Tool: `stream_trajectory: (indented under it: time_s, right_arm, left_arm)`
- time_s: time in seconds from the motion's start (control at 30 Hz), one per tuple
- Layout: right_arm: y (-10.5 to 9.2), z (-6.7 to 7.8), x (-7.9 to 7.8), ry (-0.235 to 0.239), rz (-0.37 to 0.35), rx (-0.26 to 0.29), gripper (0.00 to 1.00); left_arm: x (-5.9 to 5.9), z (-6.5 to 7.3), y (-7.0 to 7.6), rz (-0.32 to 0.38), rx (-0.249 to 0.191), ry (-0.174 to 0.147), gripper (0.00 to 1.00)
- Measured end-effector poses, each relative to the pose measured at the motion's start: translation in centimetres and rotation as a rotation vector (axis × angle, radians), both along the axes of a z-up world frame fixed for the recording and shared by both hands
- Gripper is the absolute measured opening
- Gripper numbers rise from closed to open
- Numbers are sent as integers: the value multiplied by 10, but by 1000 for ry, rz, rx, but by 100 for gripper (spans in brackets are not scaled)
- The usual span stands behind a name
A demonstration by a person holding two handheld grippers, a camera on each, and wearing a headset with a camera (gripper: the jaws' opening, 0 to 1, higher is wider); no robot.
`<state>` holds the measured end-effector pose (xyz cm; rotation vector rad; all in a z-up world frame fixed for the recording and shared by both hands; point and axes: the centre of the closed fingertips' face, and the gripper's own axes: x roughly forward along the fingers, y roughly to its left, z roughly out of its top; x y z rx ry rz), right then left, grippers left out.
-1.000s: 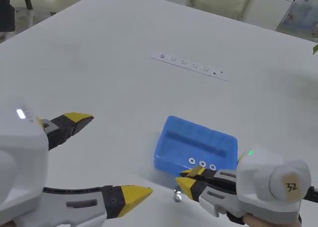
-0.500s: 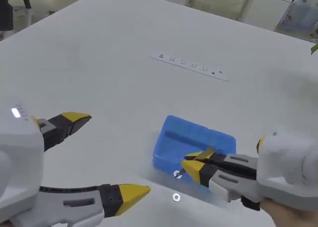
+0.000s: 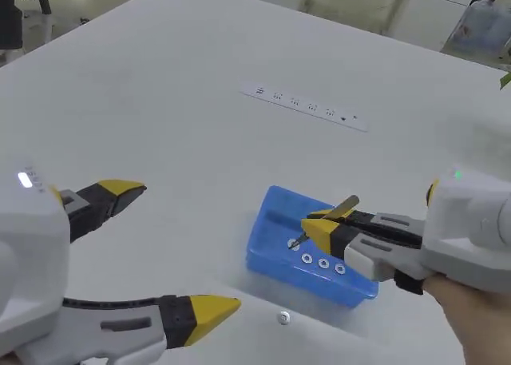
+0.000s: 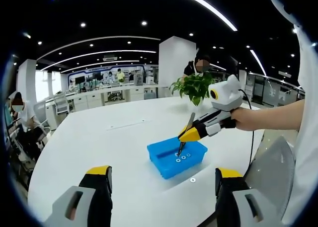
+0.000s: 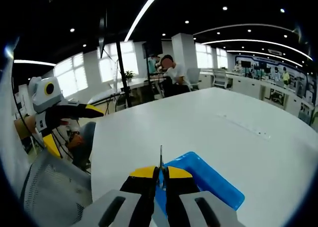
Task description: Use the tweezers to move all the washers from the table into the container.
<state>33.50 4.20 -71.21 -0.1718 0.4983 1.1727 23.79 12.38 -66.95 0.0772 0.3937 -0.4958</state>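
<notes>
The blue container sits on the white table and holds three washers in a row. One more washer lies on the table just in front of it. My right gripper is shut on the tweezers, whose tip hangs over the container with a small washer at it. My left gripper stands wide open at the near left, holding nothing. In the left gripper view the right gripper points the tweezers down into the container.
A white power strip lies on the table beyond the container. In the right gripper view the container lies just past the jaws, with the left gripper at the far left. A potted plant stands behind.
My right gripper has lifted from the table beside the loose washer and moved up over the container, carrying a washer at the tweezers' tip. The left gripper stayed put.
</notes>
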Motion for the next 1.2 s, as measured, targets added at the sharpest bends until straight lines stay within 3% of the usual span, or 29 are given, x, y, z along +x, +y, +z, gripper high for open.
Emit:
stream_trajectory:
  time_s: [0.2, 0.43, 0.63, 1.03, 1.2]
  right_arm:
    - [-2, -21, 16, 54, -41, -37, 3]
    - [-1, -37, 26, 105, -59, -41, 3]
    - [-1, -51, 30, 116, -60, -82, 3]
    - [-3, -57, 32, 102, -61, -114, 3]
    - [-3, -46, 31, 81, -68, -89, 4]
  left_arm:
    - [0, -1, 2, 4, -1, 1, 87]
    - [0, -2, 2, 4, 5, 6, 87]
    - [1, -2, 2, 5, 5, 6, 87]
    - [1, -1, 0, -3, 5, 8, 87]
    - [2, 0, 1, -2, 7, 6, 87]
